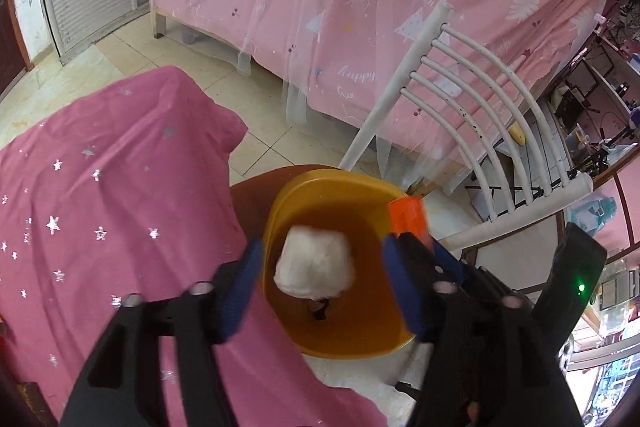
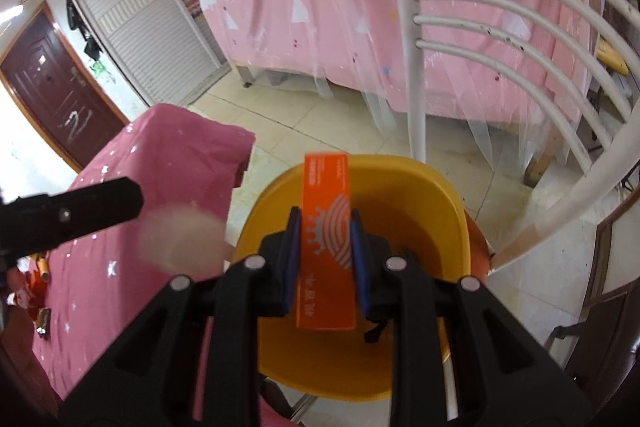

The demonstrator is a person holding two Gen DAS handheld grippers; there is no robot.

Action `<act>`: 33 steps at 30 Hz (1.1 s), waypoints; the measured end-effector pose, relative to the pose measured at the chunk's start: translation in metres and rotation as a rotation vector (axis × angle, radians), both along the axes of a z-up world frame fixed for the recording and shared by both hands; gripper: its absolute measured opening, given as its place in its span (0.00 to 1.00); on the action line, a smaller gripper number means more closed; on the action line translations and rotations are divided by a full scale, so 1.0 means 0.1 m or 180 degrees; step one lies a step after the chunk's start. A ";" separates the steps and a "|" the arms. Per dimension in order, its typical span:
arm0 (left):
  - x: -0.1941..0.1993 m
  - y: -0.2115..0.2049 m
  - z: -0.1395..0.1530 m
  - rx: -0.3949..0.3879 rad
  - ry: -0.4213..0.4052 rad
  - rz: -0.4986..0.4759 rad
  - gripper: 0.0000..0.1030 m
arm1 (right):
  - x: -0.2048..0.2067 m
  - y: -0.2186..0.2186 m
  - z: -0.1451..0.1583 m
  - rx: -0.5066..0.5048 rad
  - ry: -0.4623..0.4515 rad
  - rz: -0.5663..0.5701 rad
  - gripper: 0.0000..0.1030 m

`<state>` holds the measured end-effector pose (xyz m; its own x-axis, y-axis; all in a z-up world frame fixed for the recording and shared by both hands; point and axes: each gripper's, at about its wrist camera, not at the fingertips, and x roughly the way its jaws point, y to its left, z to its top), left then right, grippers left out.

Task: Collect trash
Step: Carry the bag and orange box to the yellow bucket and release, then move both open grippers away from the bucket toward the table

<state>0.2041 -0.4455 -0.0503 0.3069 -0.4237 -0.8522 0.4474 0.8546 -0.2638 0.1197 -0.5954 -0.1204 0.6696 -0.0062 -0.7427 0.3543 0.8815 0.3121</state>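
A yellow bin (image 1: 312,339) stands beside the pink-covered table; it also shows in the right wrist view (image 2: 440,227). A crumpled white tissue (image 1: 314,261) is between and beyond my left gripper's (image 1: 324,283) open jaws, over the bin's mouth; I cannot tell whether it is falling or resting. My right gripper (image 2: 325,251) is shut on an orange carton (image 2: 326,247) and holds it above the bin. The carton's end (image 1: 408,217) shows at the bin's right rim in the left wrist view.
A pink star-print cloth covers the table (image 1: 100,207) on the left; small wrappers (image 2: 40,291) lie on it. A white slatted chair (image 1: 480,115) stands right of the bin. A bed with a pink cover (image 1: 340,7) is behind, across tiled floor.
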 end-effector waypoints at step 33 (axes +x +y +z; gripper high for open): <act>-0.45 1.69 0.64 -0.0202 -0.0518 0.0448 0.68 | -0.02 1.25 0.69 -0.0356 -0.0495 0.0765 0.67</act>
